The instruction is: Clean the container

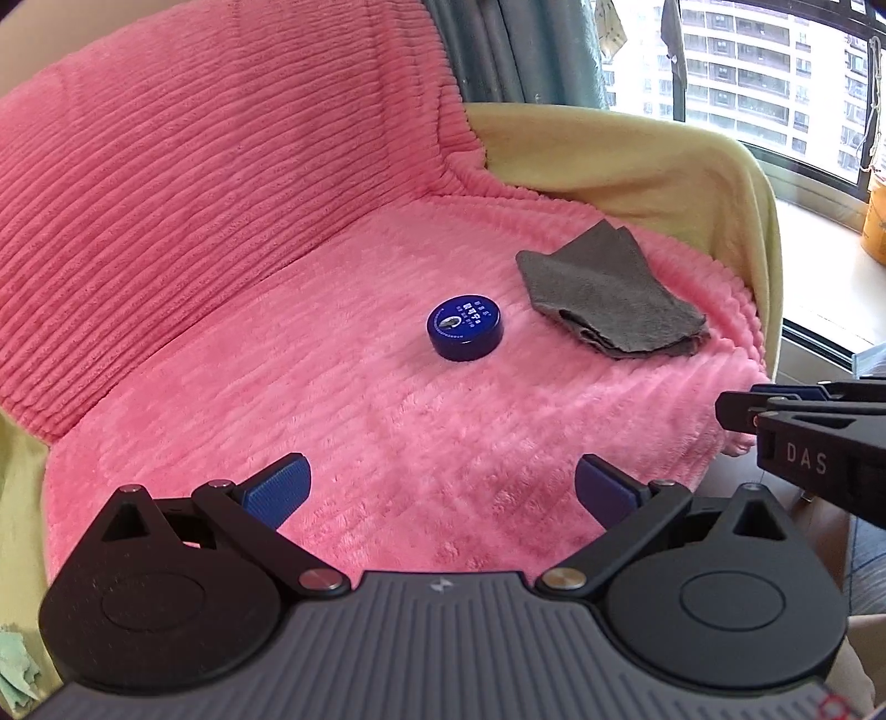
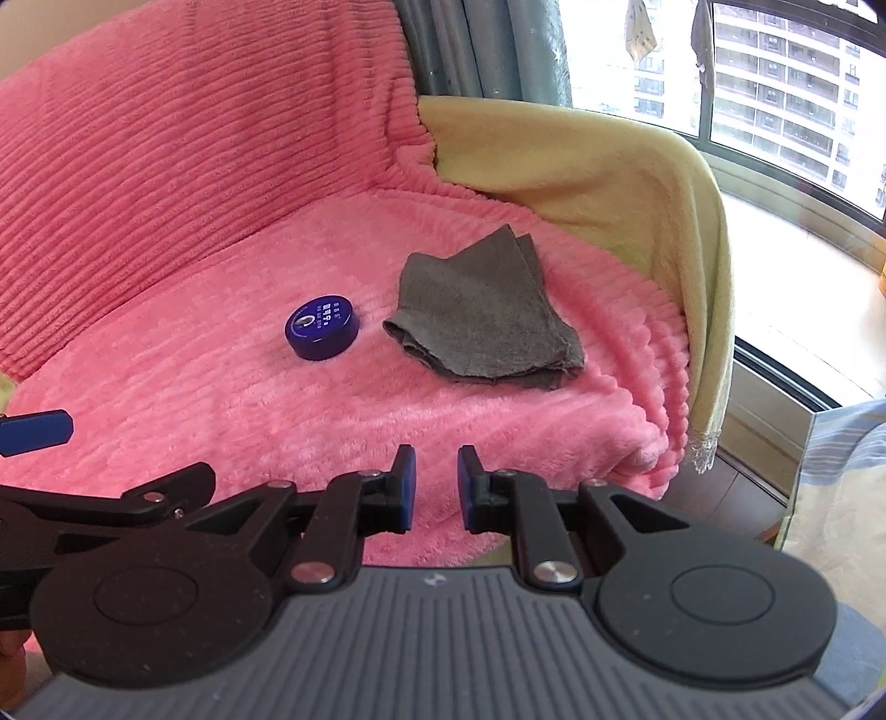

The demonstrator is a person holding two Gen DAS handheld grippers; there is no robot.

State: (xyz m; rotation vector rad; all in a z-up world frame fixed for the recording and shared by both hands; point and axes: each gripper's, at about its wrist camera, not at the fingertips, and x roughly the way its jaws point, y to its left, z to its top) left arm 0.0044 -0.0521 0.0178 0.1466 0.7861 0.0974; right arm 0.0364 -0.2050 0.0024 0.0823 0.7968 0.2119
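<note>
Pink blanket [image 1: 387, 421] drapes the chair by a window [image 2: 775, 83] — both grippers' jaws released, empty.

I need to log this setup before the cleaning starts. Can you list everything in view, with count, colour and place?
container: one, blue round tin, lid on, mid-seat on the blanket
cloth: one, grey, folded, right of the container, apart from it
blanket: one, pink ribbed, over seat and backrest
cover: one, pale yellow, on the chair under the blanket
curtain: grey-blue, behind the chair
window: right, buildings outside
left gripper: open, empty
right gripper: narrowly open, empty
</note>
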